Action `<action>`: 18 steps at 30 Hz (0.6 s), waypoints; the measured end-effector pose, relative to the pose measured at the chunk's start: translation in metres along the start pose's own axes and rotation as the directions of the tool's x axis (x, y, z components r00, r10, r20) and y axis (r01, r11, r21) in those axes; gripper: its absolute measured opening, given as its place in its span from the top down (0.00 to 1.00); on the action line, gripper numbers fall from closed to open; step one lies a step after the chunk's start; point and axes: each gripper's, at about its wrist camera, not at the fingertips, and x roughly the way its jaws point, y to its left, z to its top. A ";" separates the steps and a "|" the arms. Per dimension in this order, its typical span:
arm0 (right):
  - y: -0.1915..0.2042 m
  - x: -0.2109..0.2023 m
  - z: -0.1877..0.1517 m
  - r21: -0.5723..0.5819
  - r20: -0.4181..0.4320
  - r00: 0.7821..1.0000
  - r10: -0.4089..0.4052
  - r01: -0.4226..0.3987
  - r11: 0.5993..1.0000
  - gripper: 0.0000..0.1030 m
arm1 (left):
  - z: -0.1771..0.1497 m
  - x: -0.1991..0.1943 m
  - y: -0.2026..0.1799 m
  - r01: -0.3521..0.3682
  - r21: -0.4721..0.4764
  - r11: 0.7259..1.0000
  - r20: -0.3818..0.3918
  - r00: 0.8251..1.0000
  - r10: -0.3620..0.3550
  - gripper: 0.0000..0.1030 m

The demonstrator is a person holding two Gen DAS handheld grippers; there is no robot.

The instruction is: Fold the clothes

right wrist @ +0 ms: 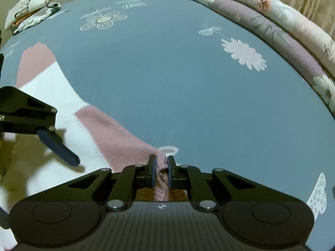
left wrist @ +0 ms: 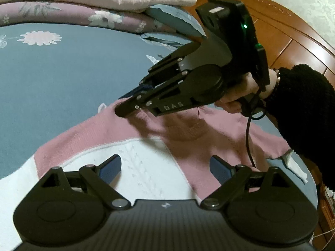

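One pink and white knitted sweater [left wrist: 134, 159] lay spread flat on a bed covered by a blue-grey sheet [left wrist: 62, 71] printed with pale flowers. Two hand-held grippers were over it.

The right gripper [right wrist: 161, 163] pointed steeply down at the sweater's upper edge, near the shoulder. Its two blue-padded fingers [right wrist: 152, 167] were pressed together on a small bunched fold of pink knit, which showed squeezed between them. In the left wrist view the same tool [left wrist: 125, 108] came in from the right, held by one hand [left wrist: 247, 92] in a black fuzzy sleeve [left wrist: 301, 108], with a beaded bracelet at the wrist and a black cable hanging below. Two small green lights glowed on the tool's body.

The left gripper [left wrist: 166, 170] hung above the white chest panel of the sweater with its two fingers spread wide apart and nothing between them. One of its blue pads [right wrist: 58, 148] also showed at the left of the right wrist view, casting a shadow on the white knit.

One sleeve of the sweater stretched away across the sheet, ending in a pink cuff [right wrist: 35, 56]. Two folded floral quilts [right wrist: 272, 21], one mauve and one cream-pink, lay stacked along the bed's far edge. A small heap of pale cloth [right wrist: 29, 10] sat at a far corner. A carved wooden headboard [left wrist: 278, 33] stood behind the right hand.
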 end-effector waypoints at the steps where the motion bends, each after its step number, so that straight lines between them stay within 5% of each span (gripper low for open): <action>1: 0.000 0.002 0.002 -0.003 0.000 1.000 -0.004 0.004 1.000 0.88 | 0.000 -0.001 0.000 -0.004 -0.002 1.000 0.004 1.000 0.004 0.12; 7: 0.005 0.019 0.002 0.001 -0.032 0.998 -0.048 0.048 0.999 0.80 | -0.001 -0.001 -0.001 -0.042 0.003 0.999 0.004 0.999 0.042 0.11; 14: 0.026 -0.032 -0.001 -0.001 -0.011 0.987 -0.159 0.159 0.987 0.60 | 0.001 -0.030 0.030 -0.091 -0.081 0.993 0.076 0.992 0.097 0.09; 18: 0.042 -0.051 -0.025 0.069 -0.049 0.988 -0.149 0.152 0.986 0.48 | -0.001 -0.029 0.053 -0.047 -0.169 0.985 0.066 0.996 0.059 0.09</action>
